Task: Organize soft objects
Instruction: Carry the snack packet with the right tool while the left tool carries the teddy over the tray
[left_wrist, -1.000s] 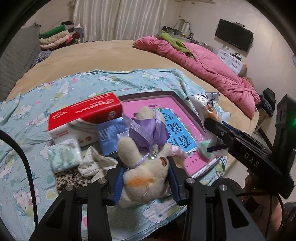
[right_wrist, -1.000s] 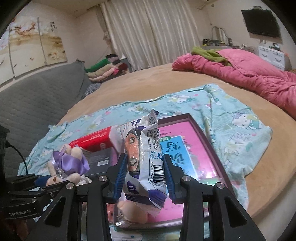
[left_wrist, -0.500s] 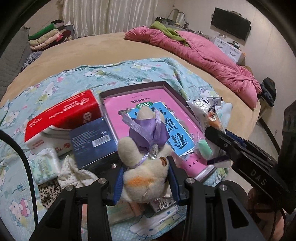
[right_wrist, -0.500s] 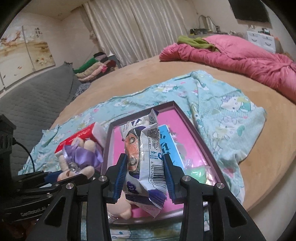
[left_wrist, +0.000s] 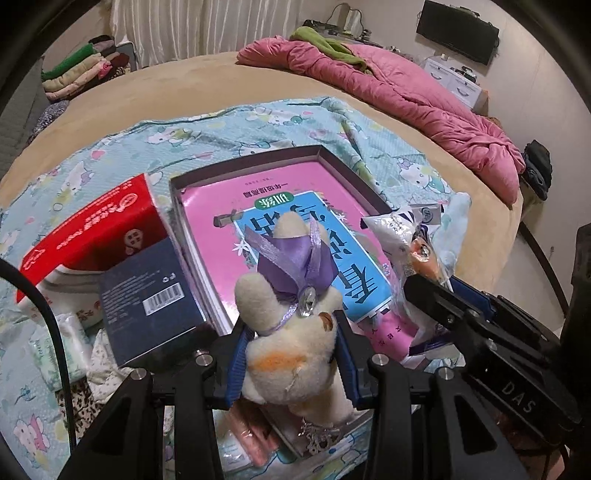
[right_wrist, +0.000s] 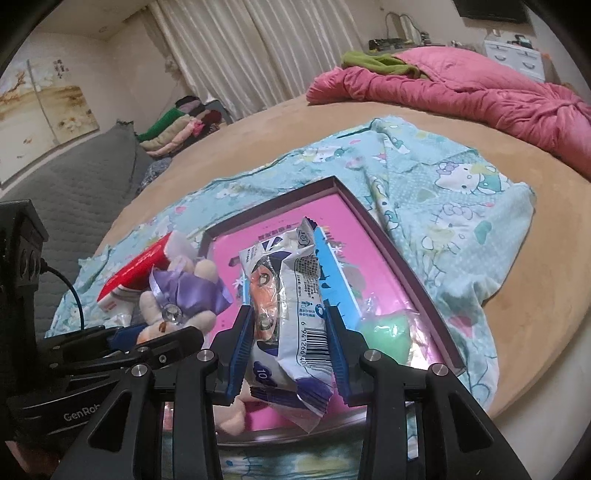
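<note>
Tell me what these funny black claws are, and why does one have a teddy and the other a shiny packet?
They are grabbing tools that a person holds, one in each hand. Each has a small camera looking along its two fingers, so each picture is what one tool sees. The left gripper squeezes a cream plush toy with a purple bow. The right gripper squeezes a crinkly plastic packet. Both hang over a shallow tray with a pink book inside, lying on a cartoon-cat cloth on a bed. Beside the tray sit a red tissue pack and a dark blue box.
</note>
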